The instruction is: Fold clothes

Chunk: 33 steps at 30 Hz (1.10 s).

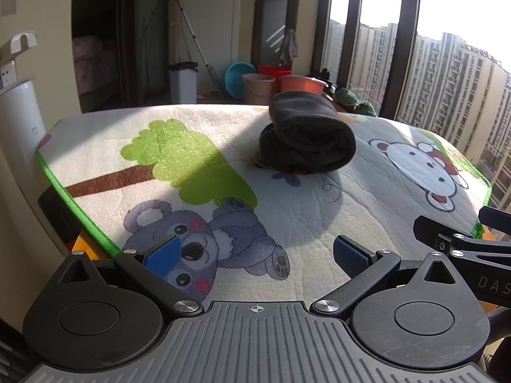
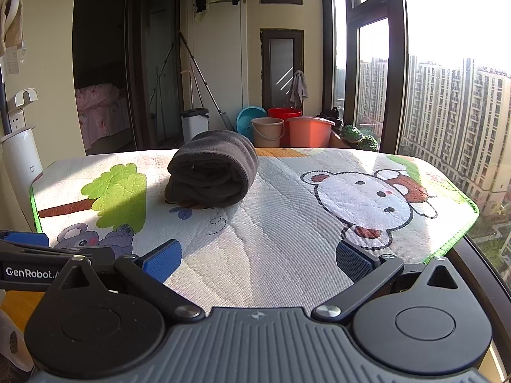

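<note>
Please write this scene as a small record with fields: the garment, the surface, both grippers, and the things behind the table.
garment: dark grey folded garment, in a thick bundle, lying on the mat
surface: cartoon play mat with green edge, printed with a koala, a tree and a white bear
left gripper: open, empty, apart from the garment
right gripper: open, empty, apart from the garment
background: orange basin, beige bucket, blue basin, white bin
fold state: looks finished
</note>
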{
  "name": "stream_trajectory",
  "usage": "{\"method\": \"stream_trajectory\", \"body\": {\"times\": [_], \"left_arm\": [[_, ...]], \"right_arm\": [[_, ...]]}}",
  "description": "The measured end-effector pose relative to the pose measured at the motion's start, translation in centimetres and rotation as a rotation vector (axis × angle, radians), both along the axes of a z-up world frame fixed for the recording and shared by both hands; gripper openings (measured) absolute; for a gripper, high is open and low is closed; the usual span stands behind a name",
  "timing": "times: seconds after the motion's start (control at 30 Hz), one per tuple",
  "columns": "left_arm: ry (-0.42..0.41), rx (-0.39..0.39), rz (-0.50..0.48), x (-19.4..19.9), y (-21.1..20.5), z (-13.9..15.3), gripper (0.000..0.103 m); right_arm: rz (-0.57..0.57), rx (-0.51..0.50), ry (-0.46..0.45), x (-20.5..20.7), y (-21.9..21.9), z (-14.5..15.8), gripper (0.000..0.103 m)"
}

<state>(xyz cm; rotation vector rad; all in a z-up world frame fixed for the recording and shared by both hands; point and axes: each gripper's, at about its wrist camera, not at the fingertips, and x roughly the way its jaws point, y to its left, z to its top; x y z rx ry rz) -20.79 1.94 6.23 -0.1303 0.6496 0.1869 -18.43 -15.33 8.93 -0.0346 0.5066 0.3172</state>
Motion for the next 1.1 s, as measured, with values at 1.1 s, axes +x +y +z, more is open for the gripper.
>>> {"method": "stream_trajectory", "body": {"times": [1.1], "left_arm": [[-0.023,-0.004,-0.018,0.01,-0.19,0.26,0.103]], "right_arm": [[-0.010,-0.011,-0.012,0.44,-0.17,0.26,0.103]]}}
